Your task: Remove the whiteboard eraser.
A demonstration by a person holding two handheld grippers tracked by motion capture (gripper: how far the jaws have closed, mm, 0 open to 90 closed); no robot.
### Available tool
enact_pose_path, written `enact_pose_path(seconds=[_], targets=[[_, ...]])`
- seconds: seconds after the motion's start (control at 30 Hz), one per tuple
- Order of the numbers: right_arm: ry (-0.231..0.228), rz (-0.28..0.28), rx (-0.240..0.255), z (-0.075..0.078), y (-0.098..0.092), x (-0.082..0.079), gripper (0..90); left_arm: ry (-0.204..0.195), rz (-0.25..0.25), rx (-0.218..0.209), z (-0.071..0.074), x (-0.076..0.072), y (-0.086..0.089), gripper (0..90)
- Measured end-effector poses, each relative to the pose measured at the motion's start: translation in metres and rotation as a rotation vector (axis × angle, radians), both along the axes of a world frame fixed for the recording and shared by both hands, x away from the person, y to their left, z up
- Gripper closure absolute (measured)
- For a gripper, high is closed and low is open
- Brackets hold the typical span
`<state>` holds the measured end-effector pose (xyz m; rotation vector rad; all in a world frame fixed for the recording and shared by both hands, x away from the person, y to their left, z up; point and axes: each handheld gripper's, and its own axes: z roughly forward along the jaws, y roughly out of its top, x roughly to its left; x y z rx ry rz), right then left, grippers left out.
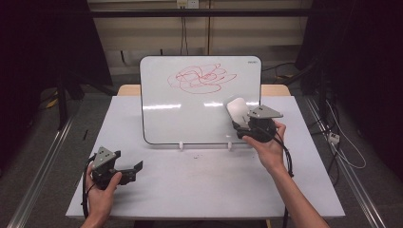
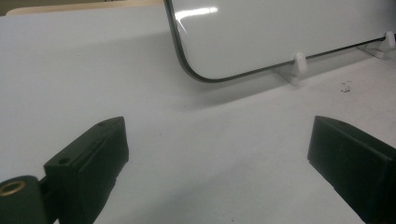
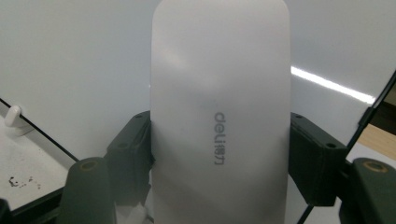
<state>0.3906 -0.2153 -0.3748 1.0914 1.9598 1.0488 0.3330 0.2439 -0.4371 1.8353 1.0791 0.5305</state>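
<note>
Two grippers work over the white table (image 1: pixel 199 185). Near its front left corner, the left gripper (image 1: pixel 135 168) rests with jaws wide apart. Rightward, the right gripper (image 1: pixel 237 124) clamps a white eraser (image 3: pixel 219 112) against the scribbled whiteboard's (image 1: pixel 190 118) lower right area.
</note>
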Motion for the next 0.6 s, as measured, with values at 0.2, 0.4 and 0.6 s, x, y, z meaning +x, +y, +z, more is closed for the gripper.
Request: enact_pose_path(seconds=[0.2, 0.4, 0.6], targets=[[-0.031, 0.002, 0.001, 0.008, 0.001, 0.001, 31.4, 0.003, 0.0, 0.003, 0.0, 0.0, -0.001, 5.1], [-0.065, -0.001, 0.003, 0.018, 0.004, 0.005, 31.5, -0.004, 0.003, 0.0, 0.001, -0.001, 0.0, 5.1], [-0.082, 0.015, -0.017, 0.023, 0.009, 0.007, 31.5, -0.006, 0.007, 0.012, 0.002, -0.002, 0.001, 5.1]])
